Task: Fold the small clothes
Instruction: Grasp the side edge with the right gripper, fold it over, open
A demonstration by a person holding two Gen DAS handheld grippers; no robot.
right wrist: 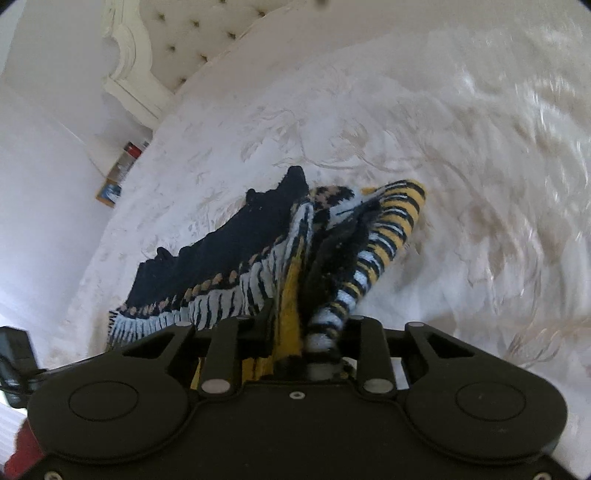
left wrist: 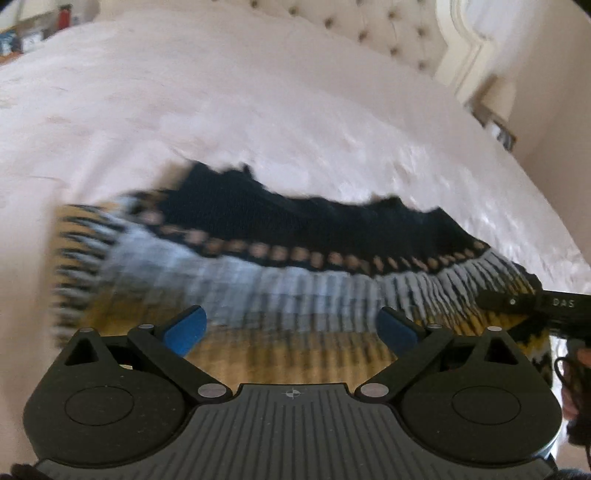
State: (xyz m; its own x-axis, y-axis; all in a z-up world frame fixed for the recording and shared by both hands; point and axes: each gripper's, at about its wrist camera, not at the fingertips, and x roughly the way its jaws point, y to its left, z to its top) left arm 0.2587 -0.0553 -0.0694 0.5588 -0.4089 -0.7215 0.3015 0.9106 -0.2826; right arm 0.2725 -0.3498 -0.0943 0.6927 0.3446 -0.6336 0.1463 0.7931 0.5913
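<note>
A knitted sweater (left wrist: pixel 280 258) in navy, pale blue and yellow bands lies stretched across the white bedspread (left wrist: pixel 221 103). My left gripper (left wrist: pixel 291 328) hovers over its yellow part, its blue pads (left wrist: pixel 184 330) wide apart and pressing on nothing. At the sweater's right end, my right gripper (left wrist: pixel 517 301) pinches the edge. In the right wrist view the sweater (right wrist: pixel 221 258) is bunched into a ridge, and the right gripper (right wrist: pixel 306 328) is shut on that gathered fabric. A striped sleeve (right wrist: pixel 384 240) rises from the grip.
A tufted cream headboard (left wrist: pixel 388 33) borders the far side of the bed, also seen as a headboard (right wrist: pixel 177 29) in the right wrist view. Small items (right wrist: pixel 125 162) stand on a bedside surface next to the bed. Clutter (left wrist: pixel 29 33) sits past the far left corner.
</note>
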